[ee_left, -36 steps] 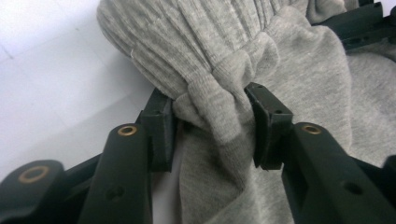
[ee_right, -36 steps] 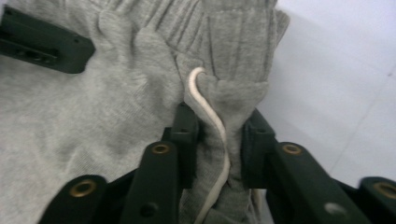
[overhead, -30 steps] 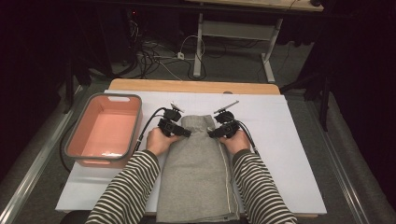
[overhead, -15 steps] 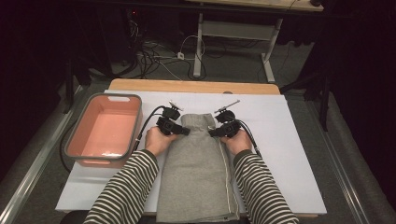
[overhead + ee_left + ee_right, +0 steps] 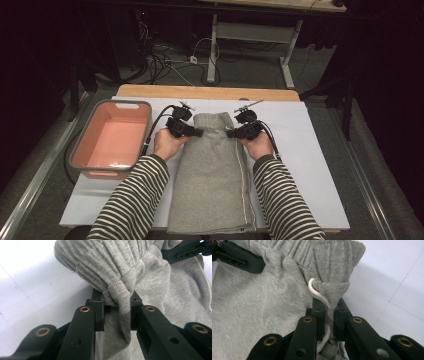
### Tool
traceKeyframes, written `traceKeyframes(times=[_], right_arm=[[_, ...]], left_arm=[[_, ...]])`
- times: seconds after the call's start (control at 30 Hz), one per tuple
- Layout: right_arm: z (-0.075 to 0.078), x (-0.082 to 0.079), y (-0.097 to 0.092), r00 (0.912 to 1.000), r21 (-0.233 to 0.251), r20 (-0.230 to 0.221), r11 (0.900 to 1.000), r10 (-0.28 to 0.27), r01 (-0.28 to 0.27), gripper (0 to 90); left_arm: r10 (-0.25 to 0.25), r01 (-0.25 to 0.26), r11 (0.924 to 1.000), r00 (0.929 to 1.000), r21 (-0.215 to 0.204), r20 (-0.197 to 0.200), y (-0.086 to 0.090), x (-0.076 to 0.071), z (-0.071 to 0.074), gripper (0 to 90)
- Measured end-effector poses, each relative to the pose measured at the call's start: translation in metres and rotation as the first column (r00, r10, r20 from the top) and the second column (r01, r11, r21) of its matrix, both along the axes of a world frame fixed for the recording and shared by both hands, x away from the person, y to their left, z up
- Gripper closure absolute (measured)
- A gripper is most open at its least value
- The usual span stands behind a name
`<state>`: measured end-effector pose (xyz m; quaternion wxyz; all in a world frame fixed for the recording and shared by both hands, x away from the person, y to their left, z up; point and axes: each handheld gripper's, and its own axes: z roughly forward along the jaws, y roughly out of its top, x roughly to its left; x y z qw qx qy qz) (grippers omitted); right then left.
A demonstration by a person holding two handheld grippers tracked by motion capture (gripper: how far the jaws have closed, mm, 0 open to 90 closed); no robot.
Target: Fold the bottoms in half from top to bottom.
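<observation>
1. Jaws of left gripper [image 5: 117, 312] clamped on a bunched fold of the grey sweatpants [image 5: 212, 175]; they have just been closing further, with the cloth between the pads.
2. Jaws of right gripper [image 5: 328, 315] clamped on a pinched fold of the same garment, with a white drawstring [image 5: 318, 293] caught in the pinch; they have narrowed only slightly, cloth between them.
3. Sweatpants lie lengthwise down the middle of the white table sheet [image 5: 310, 165], ribbed waistband [image 5: 100, 265] at the far end, legs running toward the person and over the near edge.
4. High view: left gripper [image 5: 197, 132] on the left side of the waistband end, right gripper [image 5: 231, 133] on the right side, both pointing inward toward each other.
5. Waistband end looks bunched and raised between the two grips; the rest of the fabric lies flat on the sheet.
6. Light seam stripe runs along the right side of the pants leg.
7. Left hand [image 5: 167, 144] and right hand [image 5: 260, 145] wrap the gripper bodies; striped sleeves [image 5: 135, 200] enter from the bottom.
8. Pink tub [image 5: 82, 150] with grey rim sits on the left of the sheet, well apart from the pants.
9. Left gripper view: the other gripper's jaw shows at the top right, on the fabric.
10. Wooden board edge [image 5: 207, 92] shows beyond the far side of the sheet.
</observation>
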<state>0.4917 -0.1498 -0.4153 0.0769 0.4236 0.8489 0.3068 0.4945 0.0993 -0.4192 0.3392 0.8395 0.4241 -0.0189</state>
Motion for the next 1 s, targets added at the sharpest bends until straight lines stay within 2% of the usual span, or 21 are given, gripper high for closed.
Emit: traceKeyframes(times=[0.2,0.37,0.5,0.67,1.0], right_arm=[[0.008,0.005,0.002,0.9998,-0.004,0.018,1.0,-0.007,0.007,82.9],[0.025,0.009,0.005,0.9983,-0.021,0.057,0.9997,-0.011,0.012,82.9],[0.035,0.011,0.005,0.9961,-0.022,0.087,0.9996,-0.014,0.016,82.8],[0.032,0.008,0.005,0.9962,-0.032,0.087,0.9994,-0.006,0.009,82.8],[0.034,-0.005,0.0,0.9953,-0.019,0.096,0.9998,0.012,-0.01,82.7]], left_arm=[[0.011,-0.011,0.9999,0.9998,-0.002,0.018,0.001,0.005,0.01,72.2],[0.029,-0.028,0.9995,0.9982,-0.014,0.053,0.002,0.009,0.026,72.2],[0.026,-0.026,0.9997,0.9971,-0.005,0.071,0.001,0.01,0.034,72.0],[0.007,-0.008,0.9999,0.9978,0.012,0.066,0.0,0.006,0.033,71.9],[-0.02,0.019,0.9997,0.997,0.014,0.075,0.0,-0.005,0.037,71.9]])
